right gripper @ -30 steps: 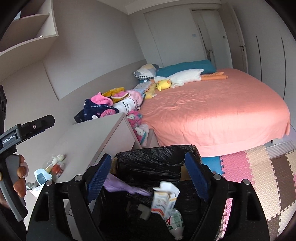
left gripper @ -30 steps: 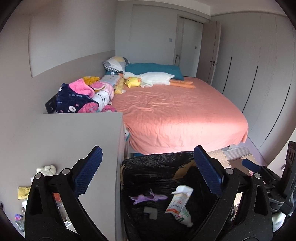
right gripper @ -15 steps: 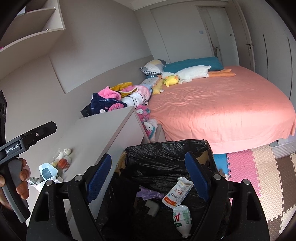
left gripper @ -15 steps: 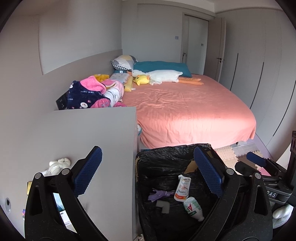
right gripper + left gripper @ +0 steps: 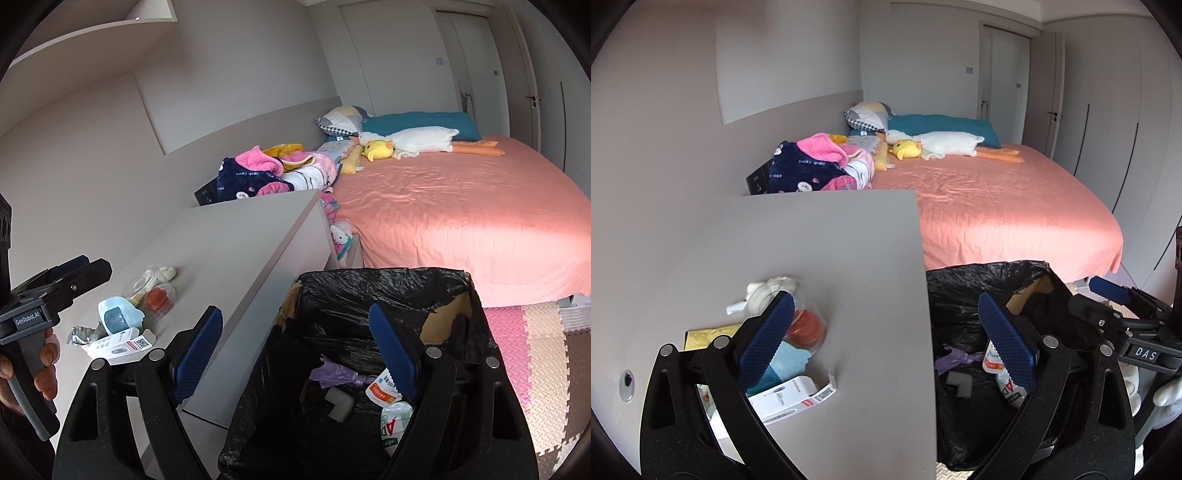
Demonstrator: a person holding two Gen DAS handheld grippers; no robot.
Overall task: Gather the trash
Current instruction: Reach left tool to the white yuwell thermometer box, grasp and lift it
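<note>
A bin lined with a black bag (image 5: 964, 280) (image 5: 373, 291) stands beside a grey desk (image 5: 827, 251) (image 5: 236, 243). Inside it lie a purple scrap (image 5: 332, 373), a white carton (image 5: 382, 389), a bottle (image 5: 395, 424) and a grey piece (image 5: 338, 402). On the desk lie a white box (image 5: 786, 400) (image 5: 118, 345), a blue packet (image 5: 786, 363) (image 5: 116, 315), a clear cup with a red lid (image 5: 805, 326) (image 5: 157, 299), a white tissue wad (image 5: 768, 290) (image 5: 159, 273), a yellow wrapper (image 5: 705, 334) and foil (image 5: 83, 332). My left gripper (image 5: 882, 339) is open above the desk edge. My right gripper (image 5: 295, 350) is open above the bin.
A bed with a pink sheet (image 5: 997, 206) (image 5: 461, 214) lies behind the desk and bin, with piled clothes (image 5: 812, 166) and plush toys (image 5: 942, 146). Foam floor mats (image 5: 532, 350) lie to the right of the bin. Wardrobe doors (image 5: 1108, 147) line the right wall.
Both views have shifted left, so the desk and its trash fill more of the frame. The carton dropped from mid-air to the bottom of the bin. Both grippers stay open.
</note>
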